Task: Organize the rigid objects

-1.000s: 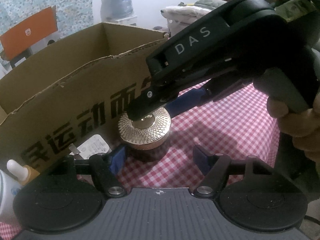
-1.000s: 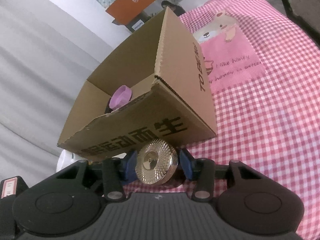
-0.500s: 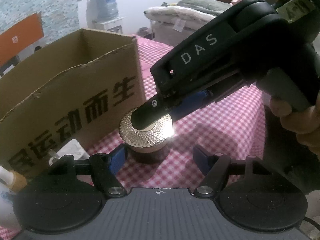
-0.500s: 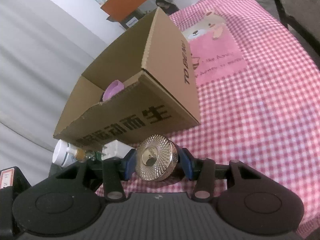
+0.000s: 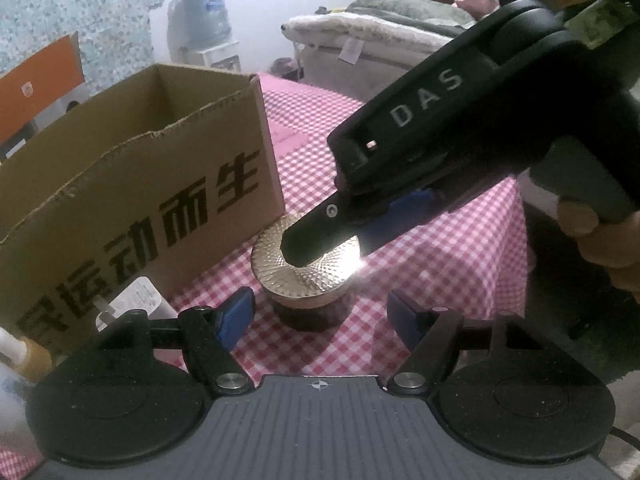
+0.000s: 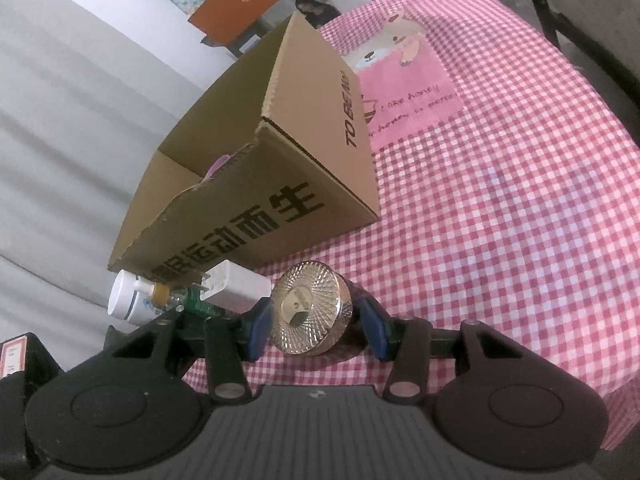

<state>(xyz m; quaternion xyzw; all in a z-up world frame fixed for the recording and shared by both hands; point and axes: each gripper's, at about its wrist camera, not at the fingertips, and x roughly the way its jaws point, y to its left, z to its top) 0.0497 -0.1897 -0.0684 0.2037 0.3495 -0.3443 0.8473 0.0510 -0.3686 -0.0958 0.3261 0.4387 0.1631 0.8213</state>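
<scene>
A dark jar with a ribbed gold lid (image 6: 310,312) (image 5: 276,270) stands on the pink checked cloth in front of the cardboard box (image 6: 256,204) (image 5: 132,196). My right gripper (image 6: 316,322) has a blue pad on each side of the jar with small gaps showing. In the left wrist view the right gripper's black body (image 5: 432,140) reaches over the lid. My left gripper (image 5: 318,312) is open and empty, just short of the jar. A pink lid (image 6: 218,164) peeks out inside the box.
A white charger (image 6: 236,286) (image 5: 136,300), a white bottle (image 6: 128,298) and a small amber bottle (image 6: 162,294) lie left of the jar by the box front. The checked cloth (image 6: 500,200) stretches right. A bed and water jug stand beyond.
The right gripper's pads have opened away from the gold-lidded jar, which now rests on the cloth. Both views have shifted right along the box, and the charger and bottles now show.
</scene>
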